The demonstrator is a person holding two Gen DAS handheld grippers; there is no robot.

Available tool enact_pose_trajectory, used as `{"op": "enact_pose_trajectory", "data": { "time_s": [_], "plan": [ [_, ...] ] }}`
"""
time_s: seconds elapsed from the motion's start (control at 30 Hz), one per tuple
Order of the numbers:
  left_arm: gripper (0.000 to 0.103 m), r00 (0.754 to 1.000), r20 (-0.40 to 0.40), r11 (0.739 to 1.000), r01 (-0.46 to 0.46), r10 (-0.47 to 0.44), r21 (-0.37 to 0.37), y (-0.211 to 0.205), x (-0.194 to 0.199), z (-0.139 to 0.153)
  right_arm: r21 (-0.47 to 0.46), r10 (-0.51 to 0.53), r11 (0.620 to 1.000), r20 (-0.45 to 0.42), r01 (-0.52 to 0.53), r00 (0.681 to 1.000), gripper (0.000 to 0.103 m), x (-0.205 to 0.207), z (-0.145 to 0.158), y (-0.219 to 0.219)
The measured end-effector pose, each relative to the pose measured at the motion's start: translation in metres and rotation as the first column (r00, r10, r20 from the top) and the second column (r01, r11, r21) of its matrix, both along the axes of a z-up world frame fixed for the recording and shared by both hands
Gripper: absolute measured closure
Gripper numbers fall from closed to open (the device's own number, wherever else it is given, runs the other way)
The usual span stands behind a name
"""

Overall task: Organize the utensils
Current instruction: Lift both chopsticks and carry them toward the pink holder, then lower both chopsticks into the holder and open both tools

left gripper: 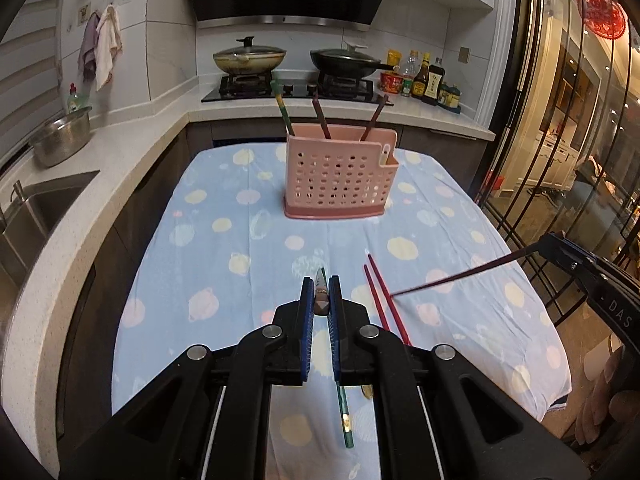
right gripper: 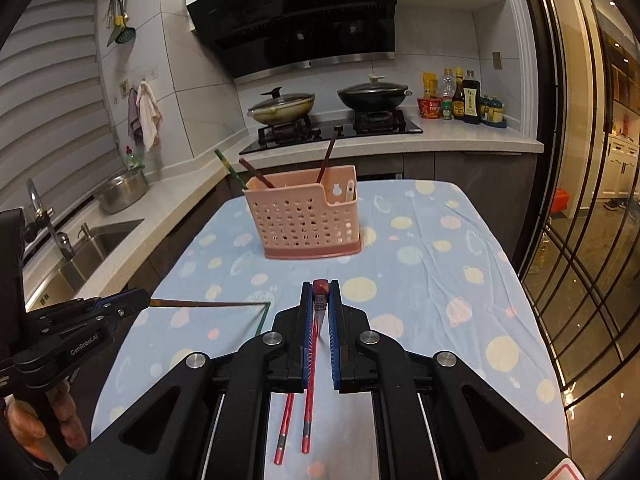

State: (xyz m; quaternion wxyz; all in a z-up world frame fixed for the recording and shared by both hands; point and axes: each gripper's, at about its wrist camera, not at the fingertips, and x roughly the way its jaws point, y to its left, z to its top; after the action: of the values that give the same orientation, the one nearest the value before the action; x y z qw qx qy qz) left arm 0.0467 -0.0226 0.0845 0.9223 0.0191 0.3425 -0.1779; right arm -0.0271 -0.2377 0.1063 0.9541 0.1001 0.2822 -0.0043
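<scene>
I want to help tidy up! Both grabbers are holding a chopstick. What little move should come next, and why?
Probably carry the left gripper forward until its green chopstick hangs over the pink holder. That gripper is shut on it, the right gripper is shut on a red chopstick, and three chopsticks already stand in that holder.

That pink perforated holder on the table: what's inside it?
Three chopsticks lean out of the pink holder: one green, two dark reddish-brown. Their lower ends are hidden behind its wall.
</scene>
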Motion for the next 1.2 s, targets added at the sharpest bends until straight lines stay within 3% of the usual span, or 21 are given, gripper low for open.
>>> {"op": "enact_pose_trajectory", "data": {
  "time_s": [0.47, 0.9, 1.03, 1.2],
  "plan": [
    [0.096, 0.982, 0.186, 0.998, 0.020, -0.009, -0.058, -0.032, 0.067, 0.094, 0.009, 0.012, 1.000, 0.124, -0.013, 0.992, 0.096, 0.073, 0.059, -0.014],
    [0.096, 0.933, 0.360, 0.991, 0.047, 0.002, -0.127, -0.067, 0.138, 0.179, 0.053, -0.027, 0.999, 0.291, 0.012, 0.956, 0.096, 0.154, 0.133, -0.037],
    [0.096, 0.920, 0.393, 0.988, 0.053, 0.009, -0.146, -0.077, 0.161, 0.184, 0.072, -0.032, 0.997, 0.314, 0.010, 0.949, 0.096, 0.181, 0.138, -0.039],
    [0.096, 0.926, 0.379, 0.990, 0.050, 0.003, -0.132, -0.088, 0.188, 0.171, 0.086, -0.025, 0.996, 0.284, 0.000, 0.958, 0.096, 0.216, 0.120, -0.037]
  ]
}}
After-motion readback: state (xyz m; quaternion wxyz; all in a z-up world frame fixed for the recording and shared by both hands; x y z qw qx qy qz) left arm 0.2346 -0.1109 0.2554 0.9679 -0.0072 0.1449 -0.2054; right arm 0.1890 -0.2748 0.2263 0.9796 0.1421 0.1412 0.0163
